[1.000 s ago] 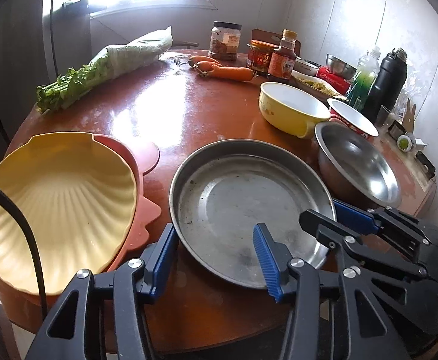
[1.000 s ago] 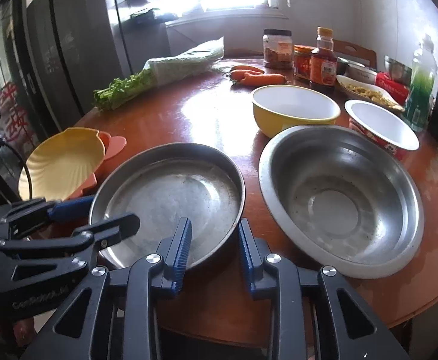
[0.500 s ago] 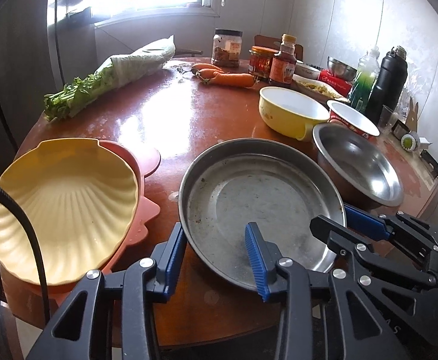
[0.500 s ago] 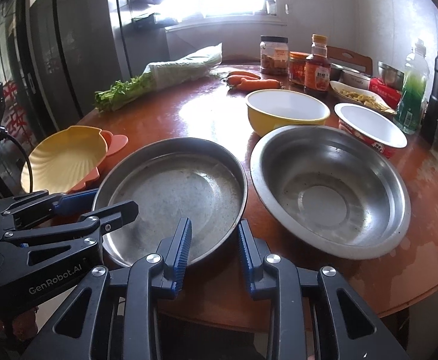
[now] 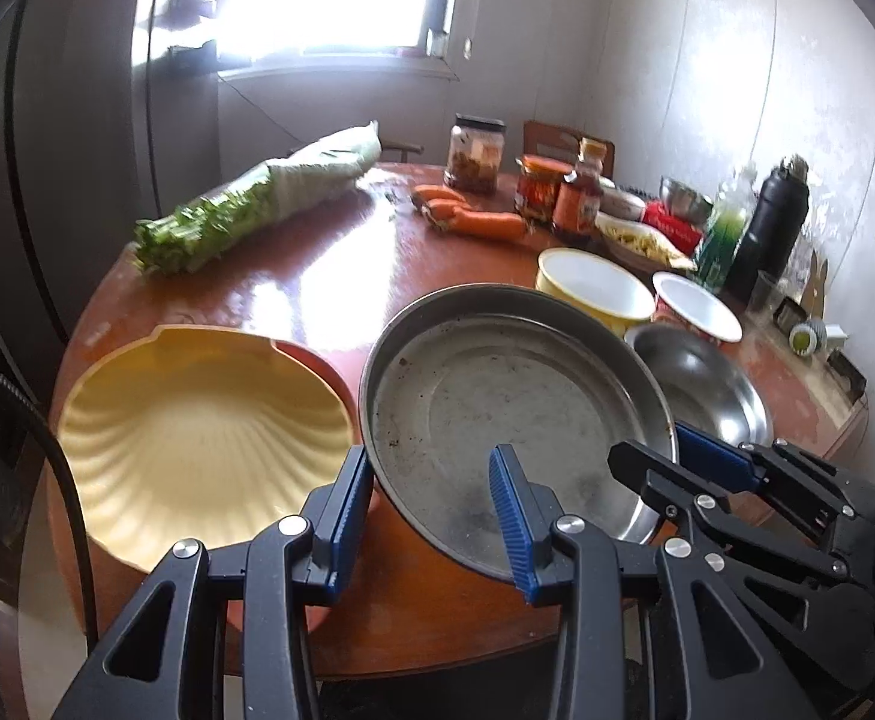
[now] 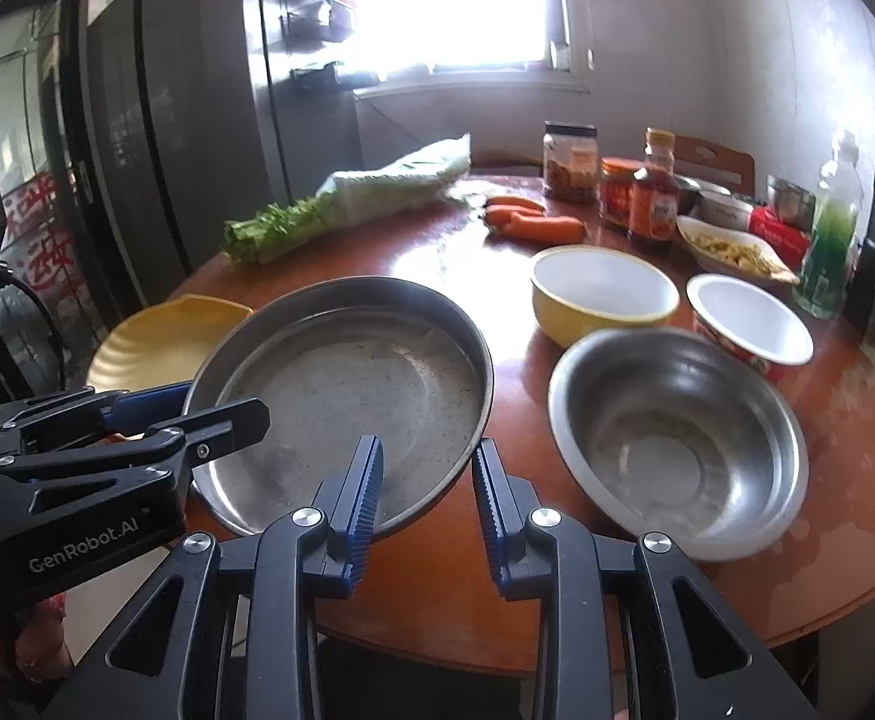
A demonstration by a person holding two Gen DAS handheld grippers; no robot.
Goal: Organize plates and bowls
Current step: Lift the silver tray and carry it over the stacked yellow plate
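Steel plate (image 5: 515,396), round, shallow and speckled with grime, sits tilted off the table (image 5: 329,276), beside the yellow shell dish (image 5: 197,438). Left gripper (image 5: 431,510) and right gripper (image 6: 428,495) each clamp its near rim.

Metal pan (image 5: 515,408) sits between both claws: left gripper (image 5: 431,510) at its near-left rim, right gripper (image 6: 428,498) at its near-right rim. Shell dish (image 5: 197,432) lies left of the left claw. Steel bowl (image 6: 677,444) lies right of the right claw; two bowls (image 6: 605,294) beyond it.
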